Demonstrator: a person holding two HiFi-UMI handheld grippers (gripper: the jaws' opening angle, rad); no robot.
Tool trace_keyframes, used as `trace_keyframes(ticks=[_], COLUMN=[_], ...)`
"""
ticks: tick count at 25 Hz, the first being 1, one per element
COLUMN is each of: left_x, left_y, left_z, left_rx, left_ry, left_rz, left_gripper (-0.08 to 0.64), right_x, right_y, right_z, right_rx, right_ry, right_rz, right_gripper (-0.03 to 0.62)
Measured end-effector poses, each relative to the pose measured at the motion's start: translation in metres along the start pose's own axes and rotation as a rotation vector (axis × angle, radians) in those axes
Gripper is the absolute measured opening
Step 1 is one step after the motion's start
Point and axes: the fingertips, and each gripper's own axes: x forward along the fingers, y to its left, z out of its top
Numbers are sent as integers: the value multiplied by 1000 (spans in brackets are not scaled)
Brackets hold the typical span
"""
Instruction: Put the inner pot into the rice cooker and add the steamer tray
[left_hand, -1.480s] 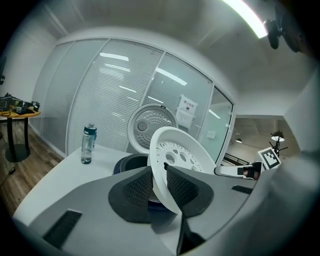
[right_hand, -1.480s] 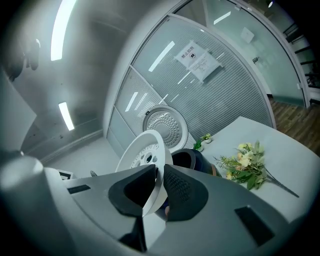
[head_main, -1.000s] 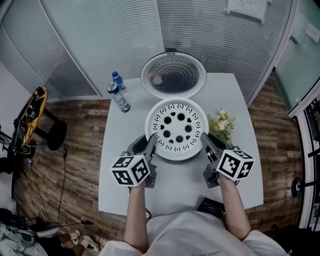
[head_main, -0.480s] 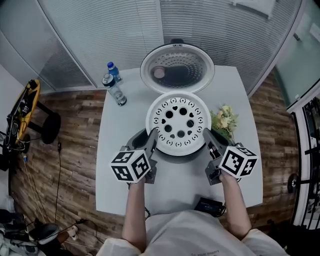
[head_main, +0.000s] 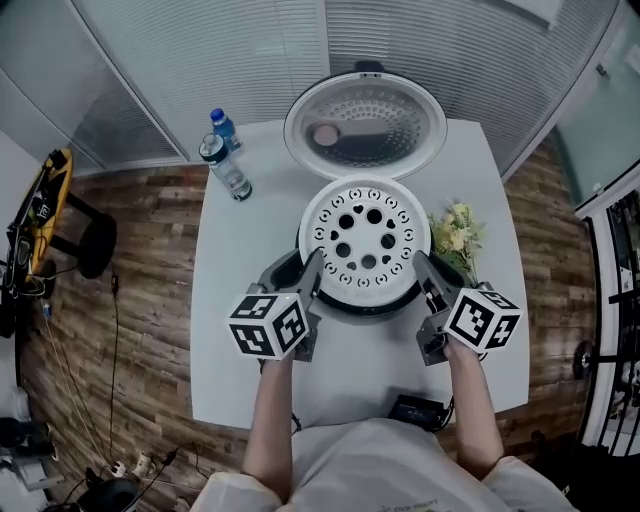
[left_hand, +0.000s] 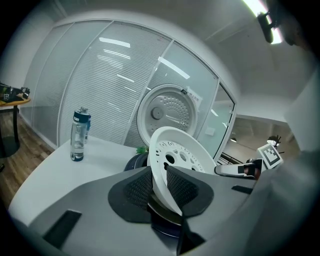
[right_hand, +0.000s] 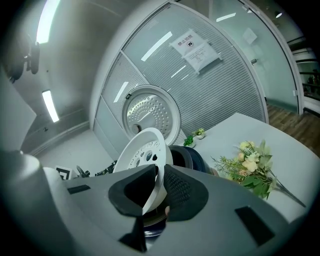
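While left gripper and right gripper pinch tray rim over cooker, pot looks in; tray unseated.

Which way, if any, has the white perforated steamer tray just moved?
Yes: the tray has sunk toward the dark rice cooker body, whose rim now shows below its near edge.
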Motion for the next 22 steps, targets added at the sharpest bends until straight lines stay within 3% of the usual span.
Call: trace_keyframes(ticks=[13, 22], left_x=[14, 16], left_y=[3, 6], left_z=[-9, -14], left_rx=[52, 122], left_ry=[48, 68], left_rz=[15, 56], left_gripper=[92, 110], right_x=[9, 11], right_y=[-13, -12], right_z=[-5, -7], right_rx=[-8, -99], right_ry=[23, 50], right_rz=[-26, -50], right_gripper=[66, 74])
